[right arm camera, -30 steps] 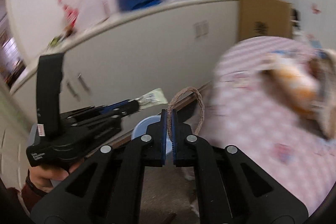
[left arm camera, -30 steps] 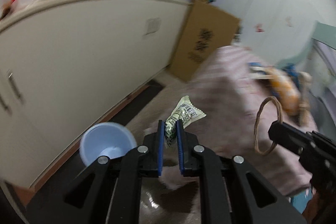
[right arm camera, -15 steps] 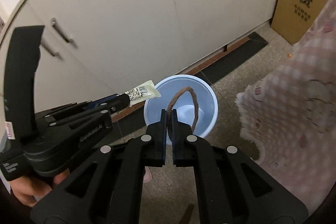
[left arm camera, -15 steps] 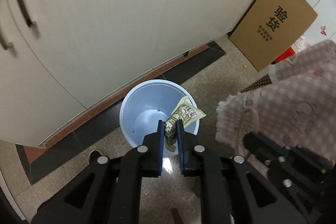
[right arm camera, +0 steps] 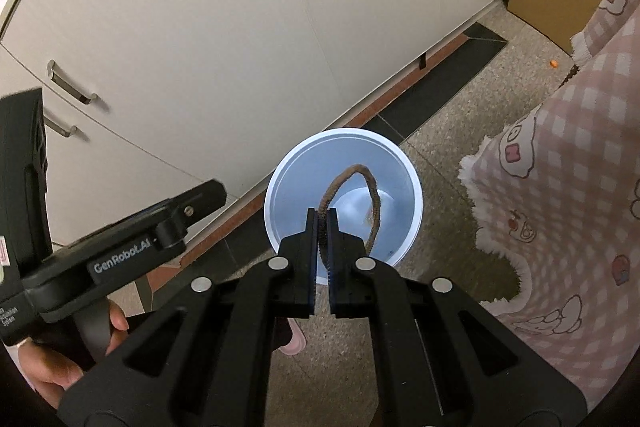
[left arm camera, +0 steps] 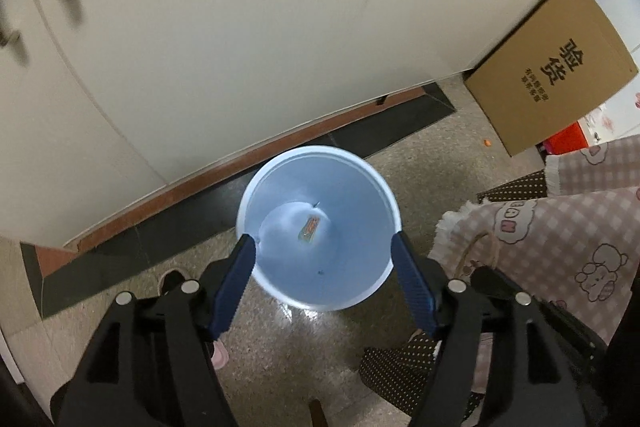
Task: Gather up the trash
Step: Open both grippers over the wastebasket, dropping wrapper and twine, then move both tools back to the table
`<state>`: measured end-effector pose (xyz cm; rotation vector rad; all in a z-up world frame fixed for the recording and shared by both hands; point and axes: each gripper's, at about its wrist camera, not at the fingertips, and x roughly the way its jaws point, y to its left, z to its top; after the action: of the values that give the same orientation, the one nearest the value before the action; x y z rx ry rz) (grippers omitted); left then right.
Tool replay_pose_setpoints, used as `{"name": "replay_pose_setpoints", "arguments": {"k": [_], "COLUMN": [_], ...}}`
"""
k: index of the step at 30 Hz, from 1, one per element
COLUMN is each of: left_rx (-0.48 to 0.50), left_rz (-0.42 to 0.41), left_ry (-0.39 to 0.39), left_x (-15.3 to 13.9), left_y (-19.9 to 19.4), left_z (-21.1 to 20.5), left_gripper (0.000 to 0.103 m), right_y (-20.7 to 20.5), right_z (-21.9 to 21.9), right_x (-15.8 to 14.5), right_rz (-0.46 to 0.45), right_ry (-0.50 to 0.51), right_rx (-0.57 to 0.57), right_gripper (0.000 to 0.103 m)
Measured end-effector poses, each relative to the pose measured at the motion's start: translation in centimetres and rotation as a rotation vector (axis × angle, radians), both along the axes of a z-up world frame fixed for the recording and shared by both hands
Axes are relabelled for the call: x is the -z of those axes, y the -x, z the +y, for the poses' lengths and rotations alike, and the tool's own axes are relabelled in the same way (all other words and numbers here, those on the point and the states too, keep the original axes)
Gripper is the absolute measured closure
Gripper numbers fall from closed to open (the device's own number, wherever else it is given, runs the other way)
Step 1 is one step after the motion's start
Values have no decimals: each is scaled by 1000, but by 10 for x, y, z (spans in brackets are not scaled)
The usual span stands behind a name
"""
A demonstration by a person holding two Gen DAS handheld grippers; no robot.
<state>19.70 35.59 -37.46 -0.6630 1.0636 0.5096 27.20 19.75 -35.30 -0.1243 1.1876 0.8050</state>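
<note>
Since the earlier frames the snack wrapper (left arm camera: 309,229) has left the left hand-held gripper (left arm camera: 322,242) and now lies at the bottom of the one pale blue bin (left arm camera: 376,187), and both hand-held grippers have come down from the table's height to hang over that bin. The left one's jaws have just been opening and stand wide apart with nothing between them, its two blue pads framing the bin's rim. The right hand-held gripper (right arm camera: 322,215) is clamped on one brown cord loop (right arm camera: 372,187), whose free arc stands up above the bin's mouth. The bin stands on the speckled floor (left arm camera: 280,355) just before the white cabinet (left arm camera: 240,27), which shows four handles across both views. One cardboard box (left arm camera: 560,67) leans against the cabinet's far end. The pink checked tablecloth (right arm camera: 580,187) hangs beside the bin. A hand (right arm camera: 52,367) grips the left tool's handle.
</note>
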Motion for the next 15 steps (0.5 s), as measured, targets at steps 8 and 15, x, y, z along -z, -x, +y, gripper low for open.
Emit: {"name": "replay_pose_setpoints", "arguments": {"k": [8, 15], "left_rx": [-67, -124], "left_rz": [7, -6], "left_ry": [-13, -18], "left_x": [-3, -8], "left_y": [18, 27], "left_z": [17, 32], "left_gripper": [32, 30], "right_y": [-4, -12], "right_z": [23, 46], "right_x": [-1, -9], "right_rz": [-22, -72], "right_ry": [32, 38], "right_rx": [-40, -40], "right_gripper": [98, 44]}}
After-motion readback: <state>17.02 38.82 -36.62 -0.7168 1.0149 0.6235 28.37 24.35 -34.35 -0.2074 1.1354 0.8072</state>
